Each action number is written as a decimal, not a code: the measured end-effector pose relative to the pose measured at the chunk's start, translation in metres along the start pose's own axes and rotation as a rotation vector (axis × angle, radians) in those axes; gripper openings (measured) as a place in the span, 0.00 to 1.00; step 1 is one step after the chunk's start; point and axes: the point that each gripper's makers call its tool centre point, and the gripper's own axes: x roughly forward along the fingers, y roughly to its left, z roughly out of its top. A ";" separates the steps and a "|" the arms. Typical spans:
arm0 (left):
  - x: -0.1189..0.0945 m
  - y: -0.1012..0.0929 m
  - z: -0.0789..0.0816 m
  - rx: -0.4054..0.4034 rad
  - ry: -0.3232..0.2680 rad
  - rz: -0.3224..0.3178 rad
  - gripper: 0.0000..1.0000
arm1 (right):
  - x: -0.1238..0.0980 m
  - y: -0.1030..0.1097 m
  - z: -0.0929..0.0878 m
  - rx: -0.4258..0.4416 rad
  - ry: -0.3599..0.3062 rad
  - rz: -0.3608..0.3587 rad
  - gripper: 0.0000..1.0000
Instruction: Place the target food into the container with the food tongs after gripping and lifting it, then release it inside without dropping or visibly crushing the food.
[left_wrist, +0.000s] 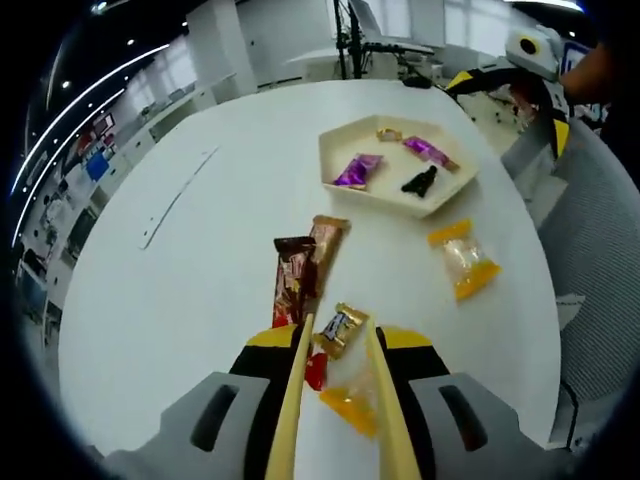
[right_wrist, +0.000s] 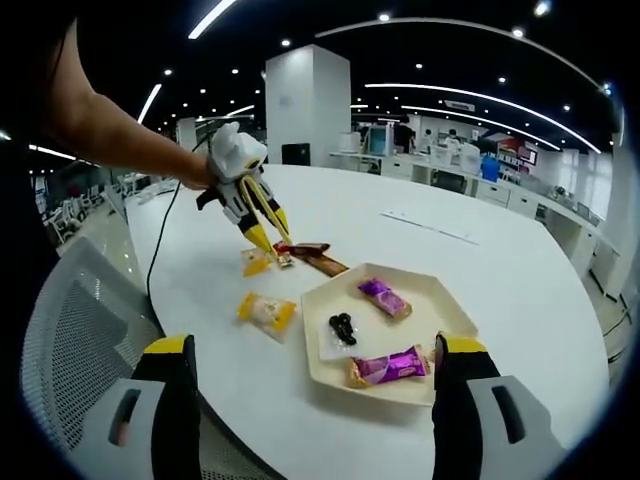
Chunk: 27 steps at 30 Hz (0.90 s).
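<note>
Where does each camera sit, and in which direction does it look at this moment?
Left gripper view: rides on the left gripper, looking along its tongs across the white table at wrapped snacks and the hexagonal tray.
Right gripper view: rides on the right gripper, wide open above the tray, facing the left gripper held by the person's arm.
Shared: the tray, the yellow snack packet, the table.

My left gripper view is hovering low over the table (left_wrist: 180, 290), looking across at the tray (left_wrist: 395, 165), while my right gripper view is facing it from the opposite side, both sharing tray (right_wrist: 385, 335) and snacks.
</note>
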 end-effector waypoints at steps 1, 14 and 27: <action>0.001 0.000 0.000 -0.002 0.001 -0.001 0.26 | 0.000 0.000 0.000 0.000 0.001 -0.001 0.97; 0.013 -0.007 -0.005 0.016 0.044 -0.043 0.26 | 0.000 -0.003 -0.001 0.001 0.000 -0.010 0.97; 0.014 -0.010 -0.004 -0.064 0.042 -0.055 0.25 | 0.001 -0.001 -0.002 -0.004 0.008 -0.001 0.97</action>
